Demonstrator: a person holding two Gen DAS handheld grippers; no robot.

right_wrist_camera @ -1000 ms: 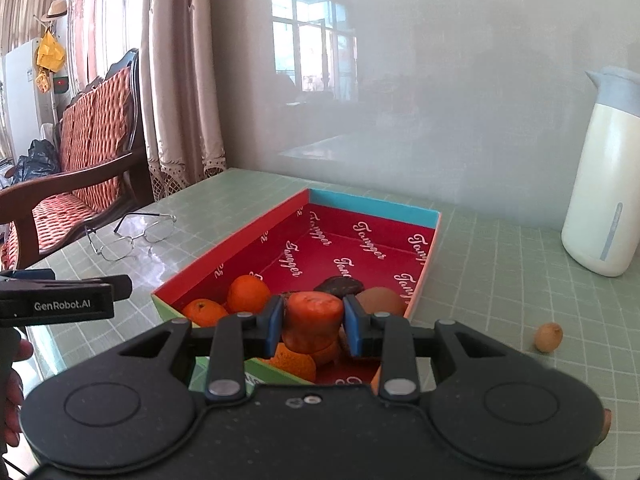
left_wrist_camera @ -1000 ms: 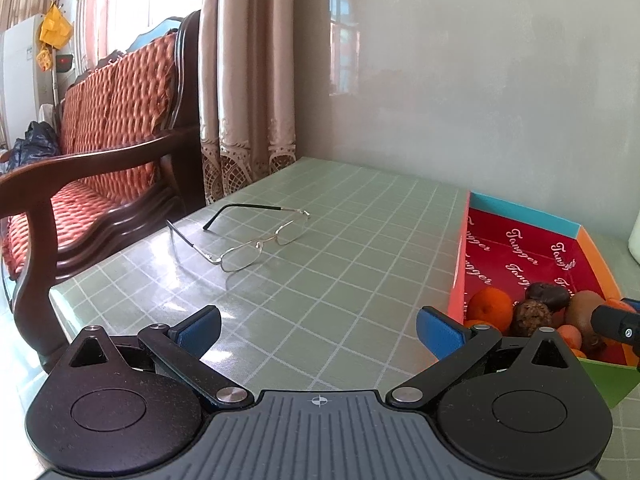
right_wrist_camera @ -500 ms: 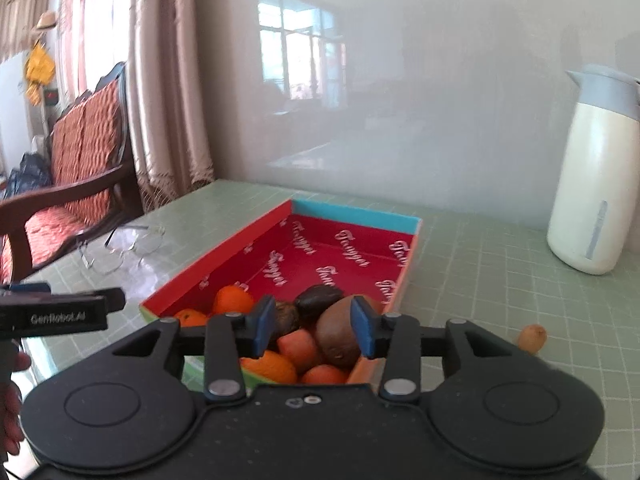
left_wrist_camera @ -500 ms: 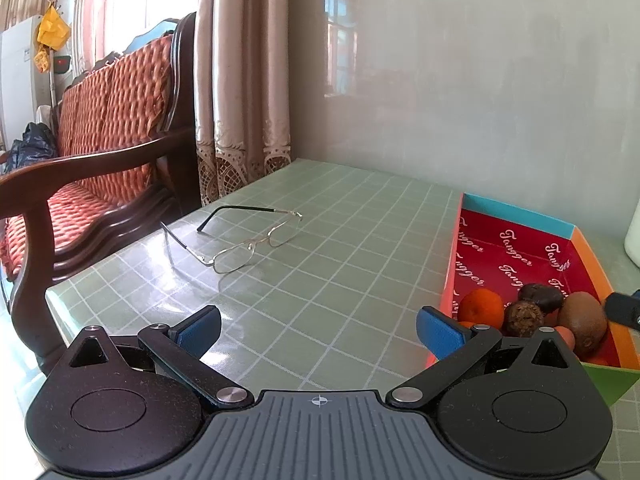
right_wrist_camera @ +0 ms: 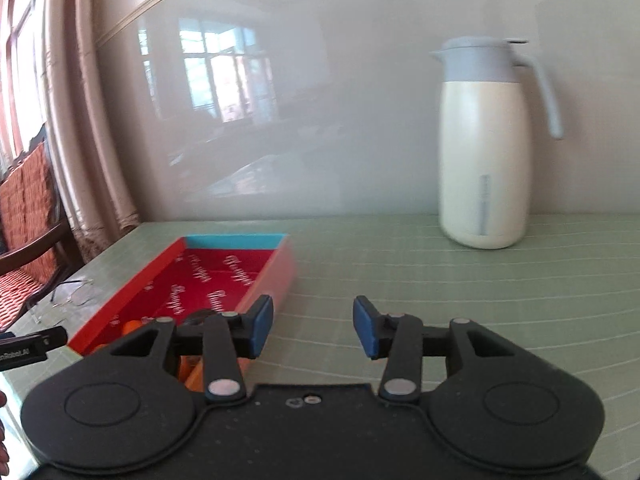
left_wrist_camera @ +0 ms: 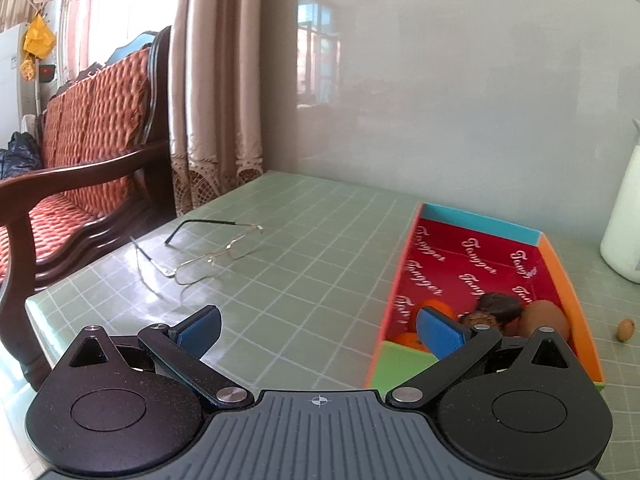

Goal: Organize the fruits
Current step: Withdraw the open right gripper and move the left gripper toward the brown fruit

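1. The right gripper (right_wrist_camera: 313, 326) hangs over bare green tabletop just to the right of the box; its jaws are opening, with nothing between the blue pads (right_wrist_camera: 262, 328).
2. The left gripper (left_wrist_camera: 318, 330) has its tongs spread wide and empty above the table's (left_wrist_camera: 304, 264) near left part, the right pad overlapping the box's near end in view.
3. The box (left_wrist_camera: 568, 280) lies lengthwise in the middle of the table, its blue end wall toward the wall, its green end toward the near edge.
4. Fruits cluster at the box's near end: an orange (left_wrist_camera: 434, 308), a dark wrinkled fruit (left_wrist_camera: 500, 305), a brown oval fruit (left_wrist_camera: 546, 318) against the orange side wall, and another orange piece (left_wrist_camera: 406, 338) by the green end.
5. One small tan fruit (left_wrist_camera: 625, 329) sits alone on the table, outside the box and to its right.
6. A pair of glasses (left_wrist_camera: 208, 256) rests open near the table's left edge, well apart from the box.
7. A cream jug (right_wrist_camera: 486, 148) with a grey lid stands upright at the table's far right, by the wall.
8. A wooden sofa (left_wrist_camera: 80, 152) with red cushions stands beyond the left edge.
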